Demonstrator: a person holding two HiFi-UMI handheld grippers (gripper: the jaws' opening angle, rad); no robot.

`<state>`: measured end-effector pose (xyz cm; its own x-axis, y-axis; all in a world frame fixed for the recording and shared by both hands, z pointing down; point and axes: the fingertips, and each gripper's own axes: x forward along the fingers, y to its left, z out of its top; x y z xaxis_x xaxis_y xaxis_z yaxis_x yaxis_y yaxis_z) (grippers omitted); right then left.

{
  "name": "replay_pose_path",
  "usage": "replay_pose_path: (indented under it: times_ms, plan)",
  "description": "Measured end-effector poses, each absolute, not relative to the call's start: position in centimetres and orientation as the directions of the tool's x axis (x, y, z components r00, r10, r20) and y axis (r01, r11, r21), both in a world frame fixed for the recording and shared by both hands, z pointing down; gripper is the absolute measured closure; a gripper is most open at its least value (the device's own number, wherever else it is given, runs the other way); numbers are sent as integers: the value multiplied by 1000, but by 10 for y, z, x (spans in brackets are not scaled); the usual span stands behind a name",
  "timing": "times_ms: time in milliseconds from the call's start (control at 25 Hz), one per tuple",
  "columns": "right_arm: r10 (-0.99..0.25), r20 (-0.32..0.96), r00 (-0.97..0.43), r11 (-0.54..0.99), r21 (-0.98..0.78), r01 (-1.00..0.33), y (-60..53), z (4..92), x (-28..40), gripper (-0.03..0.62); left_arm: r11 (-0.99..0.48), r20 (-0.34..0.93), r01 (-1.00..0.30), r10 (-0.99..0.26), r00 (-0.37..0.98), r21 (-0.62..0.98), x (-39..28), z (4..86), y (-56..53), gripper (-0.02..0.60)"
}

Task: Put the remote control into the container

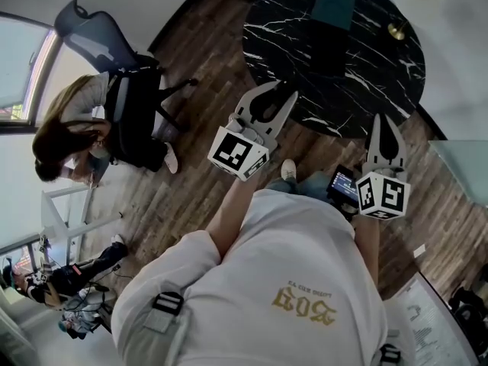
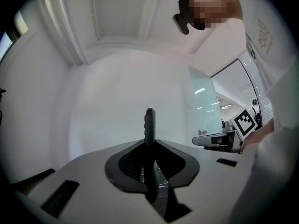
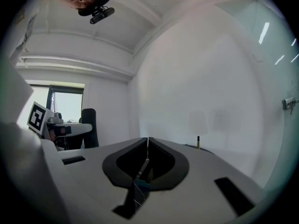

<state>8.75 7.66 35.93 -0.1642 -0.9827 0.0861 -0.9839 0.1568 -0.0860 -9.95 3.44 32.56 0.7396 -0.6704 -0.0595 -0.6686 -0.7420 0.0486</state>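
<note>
Carrying now: left gripper (image 2: 149, 143) clamped on the remote (image 2: 149, 122), level, near the table (image 1: 366, 75); right gripper (image 3: 147, 141) closed, empty. Next, reach over the teal container (image 1: 333, 4), then let go

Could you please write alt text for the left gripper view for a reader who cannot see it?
The left gripper clamps a slim black remote control edge-on between its grey jaws, before a white wall. The right gripper, with its marker cube, shows at far right.

Right gripper (image 3: 147, 140) jaws together (nothing between), white wall (image 3: 201, 78) beyond
</note>
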Motion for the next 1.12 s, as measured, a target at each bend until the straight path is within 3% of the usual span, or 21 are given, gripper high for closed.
replay_pose_path:
  times_ms: [680,1120]
  plan:
    - [-957,156,-246,220,-168,-961,-6,380,94,582,-710,-59,-703,-704,707,53,-87,327,-51,511]
    - [-941,128,-314,284,-206,-936,-60,381,115,582,-697,-30,-715,-717,697,50,-57,333,-97,511]
